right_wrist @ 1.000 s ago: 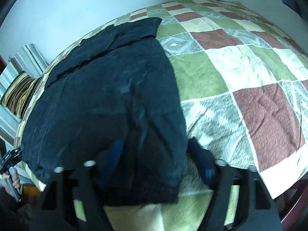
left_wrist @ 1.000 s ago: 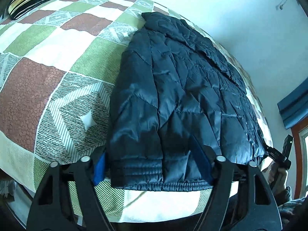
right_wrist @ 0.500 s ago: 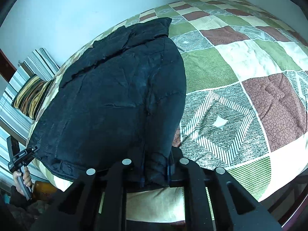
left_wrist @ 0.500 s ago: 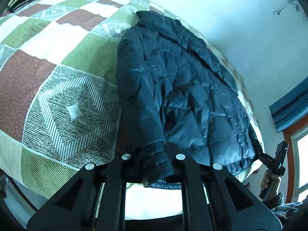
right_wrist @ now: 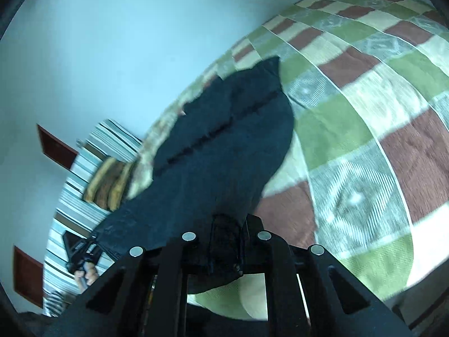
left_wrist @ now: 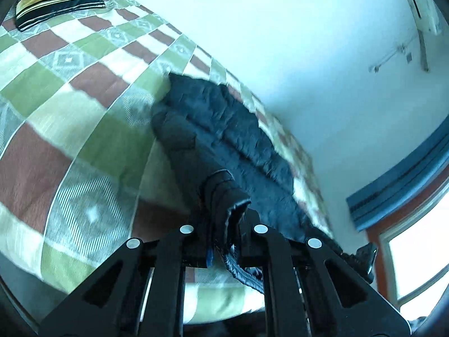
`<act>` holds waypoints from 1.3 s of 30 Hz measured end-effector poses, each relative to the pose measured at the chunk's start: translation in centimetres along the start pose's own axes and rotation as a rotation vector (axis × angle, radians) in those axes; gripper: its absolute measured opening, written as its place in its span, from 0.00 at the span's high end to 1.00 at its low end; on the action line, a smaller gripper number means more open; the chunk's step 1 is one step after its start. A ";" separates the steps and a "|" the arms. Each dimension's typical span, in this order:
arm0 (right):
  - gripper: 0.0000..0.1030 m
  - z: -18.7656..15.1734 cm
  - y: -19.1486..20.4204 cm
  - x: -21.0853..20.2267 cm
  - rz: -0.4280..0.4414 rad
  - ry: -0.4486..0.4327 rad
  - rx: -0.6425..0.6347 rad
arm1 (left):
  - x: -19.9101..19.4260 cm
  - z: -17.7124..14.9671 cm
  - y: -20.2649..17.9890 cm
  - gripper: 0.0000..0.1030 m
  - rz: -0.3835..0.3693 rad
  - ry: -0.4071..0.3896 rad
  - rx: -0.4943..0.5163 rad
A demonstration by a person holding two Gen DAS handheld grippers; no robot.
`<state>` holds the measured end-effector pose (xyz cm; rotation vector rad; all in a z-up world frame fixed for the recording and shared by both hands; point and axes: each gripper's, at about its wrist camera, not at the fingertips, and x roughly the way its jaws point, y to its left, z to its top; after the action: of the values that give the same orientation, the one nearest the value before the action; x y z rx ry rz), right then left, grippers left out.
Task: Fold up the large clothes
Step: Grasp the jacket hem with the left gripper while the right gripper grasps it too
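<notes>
The dark quilted jacket lies on the patchwork bed, its near hem raised off the cover. The left gripper and right gripper each have their fingers clamped tight on that hem, at its 2 near corners.

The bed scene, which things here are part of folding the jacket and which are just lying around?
Part of the job:
- dark quilted jacket, near hem lifted
- left hand-held gripper, shut on the hem
- right hand-held gripper, shut on the hem

Just lying about:
- patchwork bedspread, under the jacket
- striped pillow
- blue window blind
</notes>
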<state>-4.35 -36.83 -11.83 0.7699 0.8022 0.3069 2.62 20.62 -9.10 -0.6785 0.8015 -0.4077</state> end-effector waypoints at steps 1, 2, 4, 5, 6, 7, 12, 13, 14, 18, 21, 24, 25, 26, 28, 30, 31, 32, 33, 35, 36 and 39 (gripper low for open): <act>0.89 0.7 0.0 0.1 0.010 -0.007 0.006 | 0.5 0.8 -0.2 0.90 0.009 -0.004 0.000; 0.90 1.9 0.2 0.4 0.014 -0.016 0.014 | 0.9 1.7 -0.3 0.90 0.019 -0.007 -0.002; 0.90 3.9 0.8 1.5 0.015 -0.027 0.002 | 2.3 3.5 -0.3 0.90 0.019 -0.008 -0.026; 0.90 4.6 0.8 1.8 0.017 -0.030 -0.002 | 3.3 4.8 -0.5 0.90 0.016 -0.010 -0.033; 0.90 5.8 0.8 2.6 0.018 -0.033 0.000 | 3.8 5.6 -0.7 0.90 0.020 -0.013 -0.028; 0.90 6.5 0.7 3.0 0.022 -0.033 0.004 | 4.7 6.7 -1.0 0.90 0.030 -0.016 -0.019; 0.90 12.6 0.1 7.3 0.043 -0.043 0.043 | 9.4 11.9 -1.8 0.90 0.082 -0.023 0.023; 0.90 13.2 0.0 7.8 0.045 -0.042 0.050 | 10.1 12.6 -1.6 0.90 0.086 -0.022 0.017; 0.90 14.5 -0.2 9.1 0.043 -0.041 0.060 | 11.2 13.6 -1.4 0.90 0.094 -0.021 0.008; 0.90 18.0 -1.7 13.4 -0.002 -0.019 0.105 | 16.0 16.9 -0.1 0.90 0.140 0.001 -0.025; 0.90 19.5 -3.8 16.6 -0.038 0.022 0.159 | 19.4 18.4 1.2 0.90 0.190 0.025 -0.033; 0.90 20.1 -5.9 19.8 -0.089 0.067 0.198 | 22.6 18.9 2.6 0.90 0.240 0.062 -0.033; 0.90 20.1 -6.6 20.8 -0.103 0.081 0.209 | 23.4 19.0 2.9 0.90 0.255 0.074 -0.028; 0.90 20.1 -7.0 21.3 -0.108 0.087 0.213 | 24.2 19.0 3.2 0.90 0.268 0.084 -0.019; 0.90 20.1 -7.7 22.1 -0.107 0.092 0.225 | 25.7 18.9 3.8 0.90 0.295 0.106 0.006; 0.90 20.2 -8.0 22.3 -0.099 0.092 0.231 | 26.5 18.9 4.3 0.90 0.295 0.122 0.005; 0.90 20.3 -8.0 22.3 -0.095 0.093 0.233 | 26.7 19.0 4.5 0.90 0.287 0.128 0.001; 0.89 20.3 -7.9 22.2 -0.092 0.094 0.225 | 26.8 19.0 4.6 0.89 0.277 0.130 -0.001; 0.89 20.4 -7.7 22.1 -0.091 0.095 0.214 | 26.5 19.1 4.5 0.88 0.263 0.129 0.000; 0.85 20.6 -7.3 21.9 -0.087 0.092 0.188 | 26.1 19.3 4.3 0.84 0.250 0.120 0.012; 0.83 20.6 -7.1 21.5 -0.078 0.090 0.180 | 25.6 19.3 4.1 0.79 0.241 0.109 0.020; 0.72 20.7 -6.8 20.5 -0.054 0.073 0.167 | 24.0 19.2 3.5 0.56 0.209 0.087 0.029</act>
<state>24.49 -41.25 -18.28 0.8960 0.9239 0.2222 32.95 17.05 -14.23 -0.5464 0.9372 -0.2602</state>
